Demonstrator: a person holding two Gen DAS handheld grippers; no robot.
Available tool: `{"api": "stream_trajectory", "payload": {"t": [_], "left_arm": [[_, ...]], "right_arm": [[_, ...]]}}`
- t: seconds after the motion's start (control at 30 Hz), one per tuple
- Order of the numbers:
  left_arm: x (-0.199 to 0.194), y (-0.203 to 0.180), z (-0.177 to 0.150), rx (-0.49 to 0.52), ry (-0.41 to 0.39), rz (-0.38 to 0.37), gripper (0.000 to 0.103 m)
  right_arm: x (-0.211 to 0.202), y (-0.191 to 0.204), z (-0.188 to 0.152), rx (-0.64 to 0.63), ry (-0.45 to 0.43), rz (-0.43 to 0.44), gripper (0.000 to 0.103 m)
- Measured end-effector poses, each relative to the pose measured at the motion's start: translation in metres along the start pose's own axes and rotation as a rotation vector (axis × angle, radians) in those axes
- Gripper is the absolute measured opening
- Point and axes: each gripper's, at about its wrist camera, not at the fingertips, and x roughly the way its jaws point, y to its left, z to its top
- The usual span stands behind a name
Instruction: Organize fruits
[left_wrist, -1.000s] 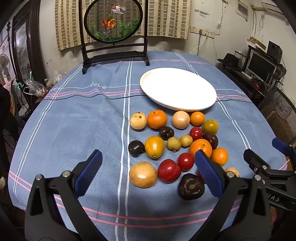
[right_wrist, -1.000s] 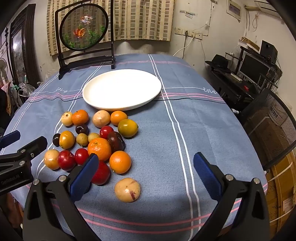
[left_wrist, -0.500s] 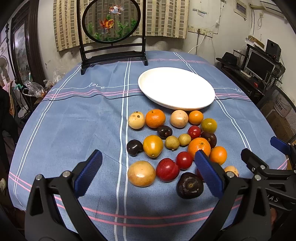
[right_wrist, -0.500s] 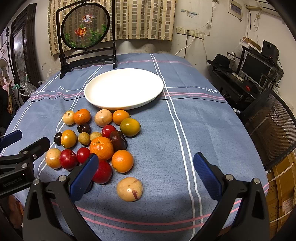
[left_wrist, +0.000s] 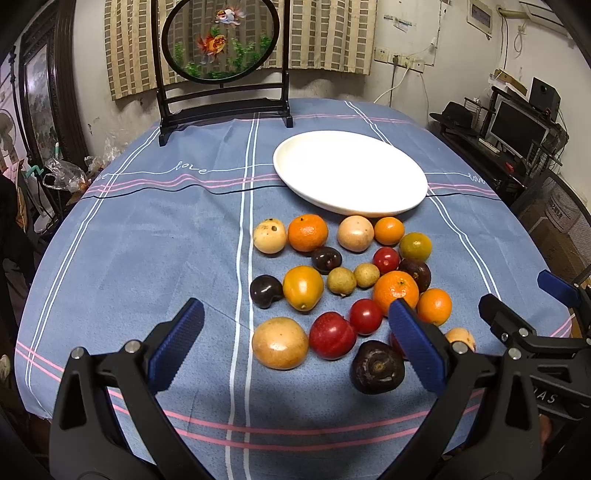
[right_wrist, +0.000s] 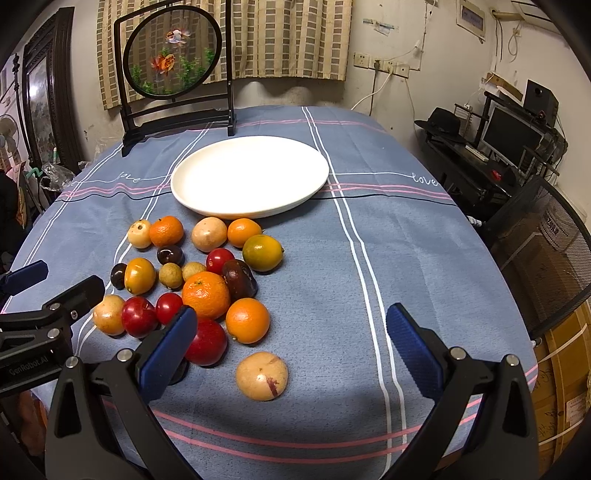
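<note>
The fruits lie clustered on the bench, just before the empty plate. Both the left gripper and the right gripper hover wide open, holding nothing, at the cluster's near edge.

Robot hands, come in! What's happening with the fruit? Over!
Left gripper open, empty. Right gripper open, empty. Fruits all on the tablecloth; white plate bare. Nothing blocking.

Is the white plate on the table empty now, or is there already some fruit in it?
Empty. The white plate shows only bare white surface in both views; all the fruits lie on the blue tablecloth in front of it.
</note>
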Motion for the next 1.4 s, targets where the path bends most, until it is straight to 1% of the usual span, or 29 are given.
{"api": "stream_trajectory", "payload": {"t": [1.4], "left_arm": [[0.0021, -0.0012, -0.0021, -0.007, 0.010, -0.006, 0.101]], "right_arm": [[-0.0010, 0.0009, 0.0014, 0.000, 0.003, 0.004, 0.102]]}}
